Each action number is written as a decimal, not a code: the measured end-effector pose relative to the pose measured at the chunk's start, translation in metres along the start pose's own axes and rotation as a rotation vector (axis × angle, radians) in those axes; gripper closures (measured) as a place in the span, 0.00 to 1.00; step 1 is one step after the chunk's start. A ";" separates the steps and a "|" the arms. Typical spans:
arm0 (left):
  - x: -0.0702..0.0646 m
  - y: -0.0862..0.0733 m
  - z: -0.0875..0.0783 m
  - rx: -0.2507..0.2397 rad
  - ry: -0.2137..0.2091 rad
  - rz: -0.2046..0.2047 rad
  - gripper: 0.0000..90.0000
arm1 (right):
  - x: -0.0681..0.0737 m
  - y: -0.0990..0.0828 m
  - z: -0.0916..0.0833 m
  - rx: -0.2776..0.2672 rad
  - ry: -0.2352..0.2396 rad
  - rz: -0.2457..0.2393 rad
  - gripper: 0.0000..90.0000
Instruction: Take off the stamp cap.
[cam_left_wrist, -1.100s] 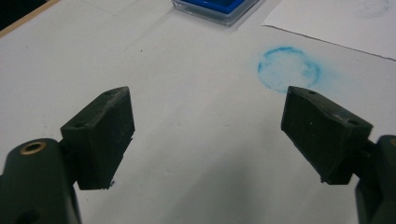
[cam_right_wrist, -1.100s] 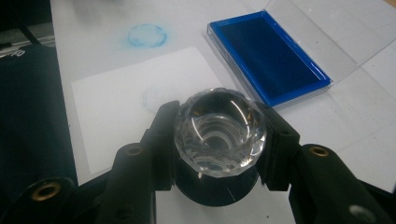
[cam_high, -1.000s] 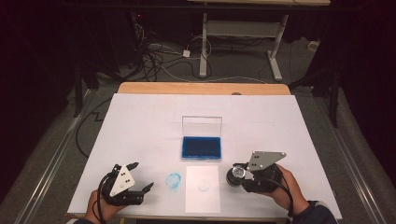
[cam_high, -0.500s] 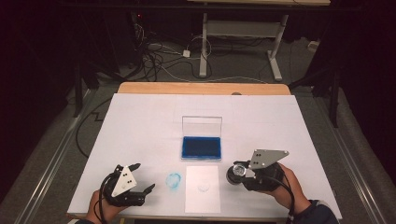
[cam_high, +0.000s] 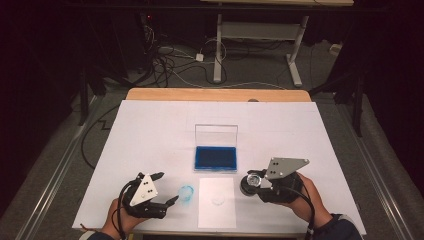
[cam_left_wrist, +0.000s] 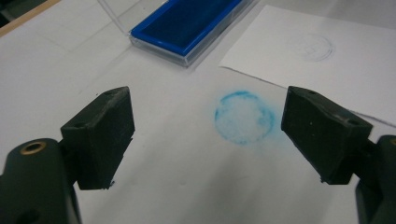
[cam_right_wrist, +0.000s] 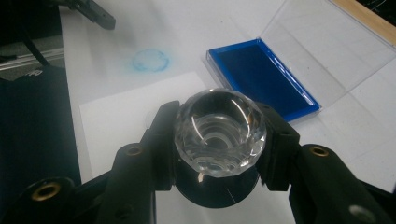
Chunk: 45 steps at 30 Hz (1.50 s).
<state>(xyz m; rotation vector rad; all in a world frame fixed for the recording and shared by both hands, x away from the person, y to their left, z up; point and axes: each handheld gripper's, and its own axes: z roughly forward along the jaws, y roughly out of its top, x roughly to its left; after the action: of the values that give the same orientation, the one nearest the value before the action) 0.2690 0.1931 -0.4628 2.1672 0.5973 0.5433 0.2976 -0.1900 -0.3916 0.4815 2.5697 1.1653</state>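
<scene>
clear faceted glass knob of a round stamp (cam_right_wrist: 219, 132) sits clamped between the jaws of the right claw (cam_high: 261, 184), held just right of a white paper sheet (cam_high: 217, 202) bearing a faint circular print (cam_high: 218, 200). left claw (cam_high: 159, 189) rests low over the white tabletop (cam_high: 150, 130), jaws spread wide apart and empty, a smudged blue ring (cam_left_wrist: 244, 116) lying on the surface between them. blue ink pad (cam_high: 216, 158) in its open clear case lies just beyond the sheet.
</scene>
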 end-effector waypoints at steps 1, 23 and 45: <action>-0.001 0.002 0.002 -0.002 -0.009 0.003 0.18 | 0.000 0.001 0.000 -0.003 0.000 -0.001 0.63; -0.018 0.035 0.033 -0.008 -0.086 0.090 0.18 | 0.004 0.016 0.005 -0.023 0.013 -0.015 0.63; -0.030 0.056 0.056 -0.009 -0.161 0.113 0.17 | 0.009 0.030 0.018 -0.040 0.047 -0.027 0.63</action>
<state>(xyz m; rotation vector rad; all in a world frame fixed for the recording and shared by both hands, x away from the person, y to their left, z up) 0.2896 0.1116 -0.4566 2.2200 0.3863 0.4249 0.3014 -0.1560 -0.3815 0.4143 2.5784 1.2300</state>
